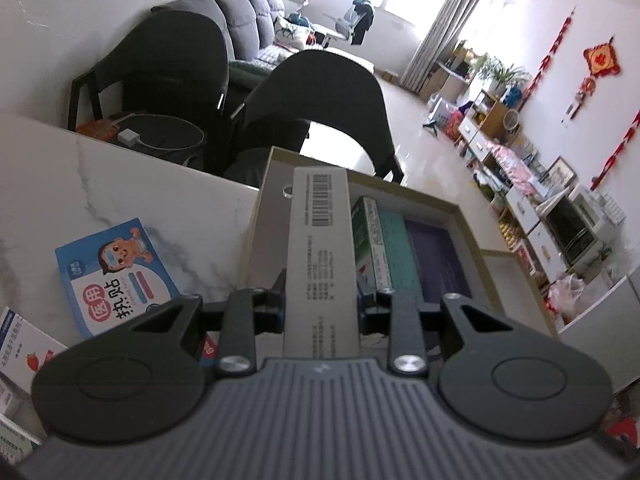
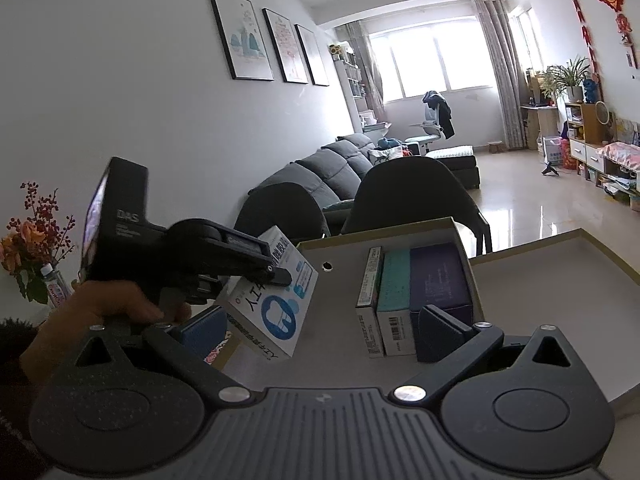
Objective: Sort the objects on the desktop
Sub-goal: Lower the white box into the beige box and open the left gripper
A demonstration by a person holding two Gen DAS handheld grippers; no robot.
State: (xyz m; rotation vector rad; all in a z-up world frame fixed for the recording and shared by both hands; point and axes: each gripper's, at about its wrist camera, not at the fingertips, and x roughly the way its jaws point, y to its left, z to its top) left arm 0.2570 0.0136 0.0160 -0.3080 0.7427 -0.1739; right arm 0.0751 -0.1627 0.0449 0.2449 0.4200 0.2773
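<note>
The left gripper [image 1: 320, 304], pinching a long white box [image 1: 320, 248] lengthwise, holds it over the tray [image 1: 468, 216], left of 3 packed boxes [image 2: 400, 300]; right gripper [image 2: 316, 328] spread.

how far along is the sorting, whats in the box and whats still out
Done: three boxes stand side by side in the open tray. In hand: the left claw grips a white box above the tray; the right claw is open. Left: the blue cartoon packet on the table.
</note>
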